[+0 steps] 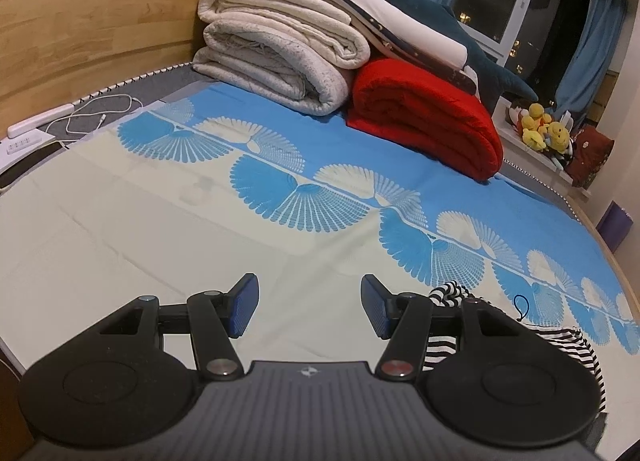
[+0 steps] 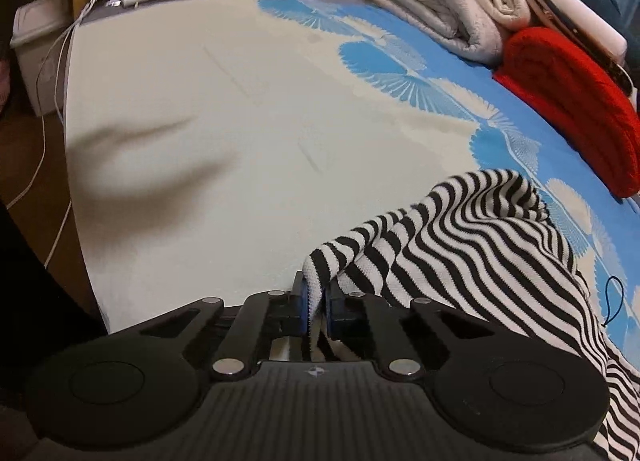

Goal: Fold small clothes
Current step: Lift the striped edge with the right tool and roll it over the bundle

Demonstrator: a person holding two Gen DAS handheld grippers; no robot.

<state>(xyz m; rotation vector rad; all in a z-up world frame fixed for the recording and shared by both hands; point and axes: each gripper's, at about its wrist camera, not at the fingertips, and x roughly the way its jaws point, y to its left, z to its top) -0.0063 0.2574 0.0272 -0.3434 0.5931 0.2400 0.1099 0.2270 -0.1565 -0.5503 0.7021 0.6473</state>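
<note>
A black-and-white striped garment (image 2: 460,245) lies bunched on the bed sheet (image 2: 240,121) at the right. My right gripper (image 2: 316,307) is shut on an edge of the striped garment, which drapes away to the right. My left gripper (image 1: 310,307) is open and empty, hovering low over the cream part of the sheet (image 1: 160,221). The striped garment (image 1: 448,293) shows just behind and right of its right finger, mostly hidden by the gripper body.
Folded cream blankets (image 1: 276,53) and a red blanket (image 1: 428,113) are stacked at the far side of the bed. A wooden headboard (image 1: 88,21), white chargers and cables (image 1: 80,117) lie at the left. A black hair tie (image 1: 522,307) lies near the garment.
</note>
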